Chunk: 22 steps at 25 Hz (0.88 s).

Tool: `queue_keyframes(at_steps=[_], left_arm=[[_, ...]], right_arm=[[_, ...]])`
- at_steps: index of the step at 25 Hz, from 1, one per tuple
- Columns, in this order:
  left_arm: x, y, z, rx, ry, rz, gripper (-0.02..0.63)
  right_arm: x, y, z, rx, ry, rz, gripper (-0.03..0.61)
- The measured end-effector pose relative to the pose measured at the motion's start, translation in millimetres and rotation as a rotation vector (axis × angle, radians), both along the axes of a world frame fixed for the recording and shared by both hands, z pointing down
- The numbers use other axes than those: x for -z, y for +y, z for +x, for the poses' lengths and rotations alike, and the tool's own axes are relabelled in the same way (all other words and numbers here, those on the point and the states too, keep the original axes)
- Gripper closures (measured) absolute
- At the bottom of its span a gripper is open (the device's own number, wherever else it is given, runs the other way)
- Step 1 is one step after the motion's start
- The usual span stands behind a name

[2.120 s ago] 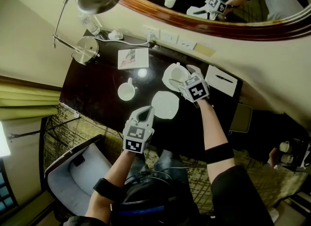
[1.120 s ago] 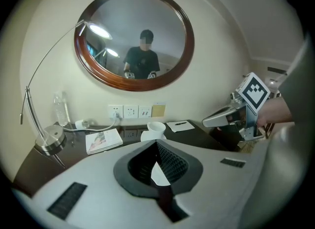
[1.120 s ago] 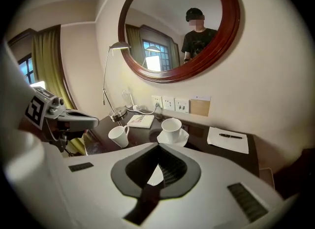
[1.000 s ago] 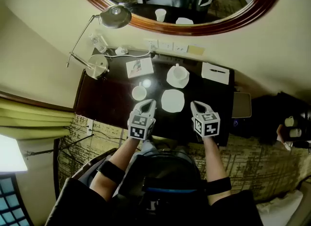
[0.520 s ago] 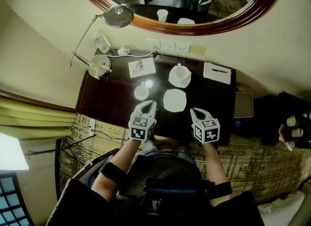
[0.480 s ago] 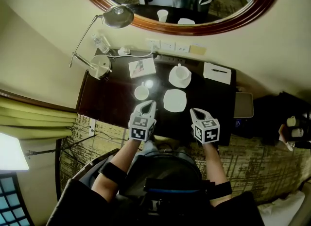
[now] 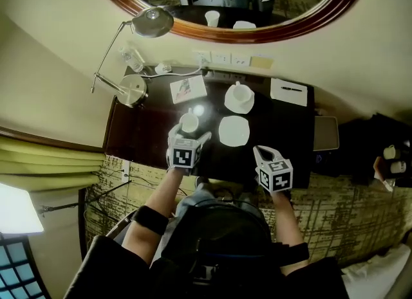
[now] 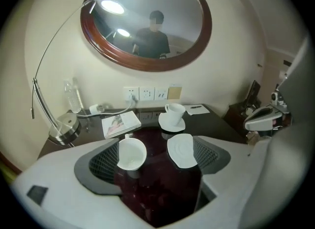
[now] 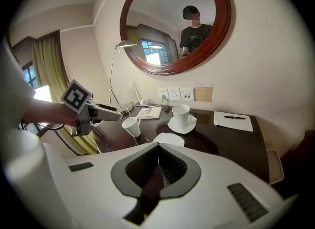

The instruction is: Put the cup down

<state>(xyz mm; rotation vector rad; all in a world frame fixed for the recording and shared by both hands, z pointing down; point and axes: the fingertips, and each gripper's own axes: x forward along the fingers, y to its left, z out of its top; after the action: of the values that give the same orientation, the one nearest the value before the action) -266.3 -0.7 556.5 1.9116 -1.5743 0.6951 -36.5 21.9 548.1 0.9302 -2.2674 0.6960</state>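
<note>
Ahead of the left hand-held gripper (image 7: 190, 135), between its jaw tips, the cup (image 7: 189, 123) sits on the dark counter (image 7: 138, 137). Half a second ago this gripper hung shut nearer the counter's front edge. It has since come forward and its jaws have just been opening. They now stand wide apart with the cup between them, close by the left pad and not clamped — whether it touches that pad I cannot tell. The right hand-held gripper (image 7: 261, 153) is as before, jaws pressed together on nothing, held back over the front edge. An empty saucer (image 7: 234, 130) lies just right of the left gripper's right jaw, and beyond it a second cup (image 7: 239, 93) stands on its own saucer. Past the cup, farther from the left gripper, lies a booklet (image 7: 188, 89), and off to its left a desk lamp (image 7: 132, 89) arches over the corner. Well ahead of the right gripper sits a notepad (image 7: 289, 92) with a pen on it. Wall sockets (image 7: 222, 58) run along the cream wall behind the counter — above them hangs an oval, wood-framed mirror (image 7: 193, 32), and a yellow-green curtain (image 7: 51, 163) hangs at far left.
</note>
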Motion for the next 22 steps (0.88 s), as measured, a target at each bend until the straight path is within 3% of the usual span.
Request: queue_keyframes(at_steps=[3,6,12,20,21,22], left_arm=[[-11,-14,-17,0.007,-0.018,-0.052,0.070],[-36,-23,-25,-0.031,-0.024,-0.134,0.052],[-89,-33,-42,-0.097,-0.074,-0.286,0.052],[-124,-39,-56,-0.088,-0.081,-0.362,0.054],[-125,-39,-57,-0.080,-0.074,-0.359,0.073],[-126,-39,-55,-0.077,-0.064,-0.352,0.139]], right_arm=[[-8,5,0,-0.025,0.006,-0.018,0.578],[-17,10,-2,-0.048,0.008,-0.034,0.578],[-38,14,-10,-0.084,0.014,-0.068,0.578],[-51,15,-18,-0.119,0.014,-0.093,0.578],[-51,15,-17,-0.123,0.014,-0.092,0.578],[-52,15,-16,-0.127,0.015,-0.090,0.578]])
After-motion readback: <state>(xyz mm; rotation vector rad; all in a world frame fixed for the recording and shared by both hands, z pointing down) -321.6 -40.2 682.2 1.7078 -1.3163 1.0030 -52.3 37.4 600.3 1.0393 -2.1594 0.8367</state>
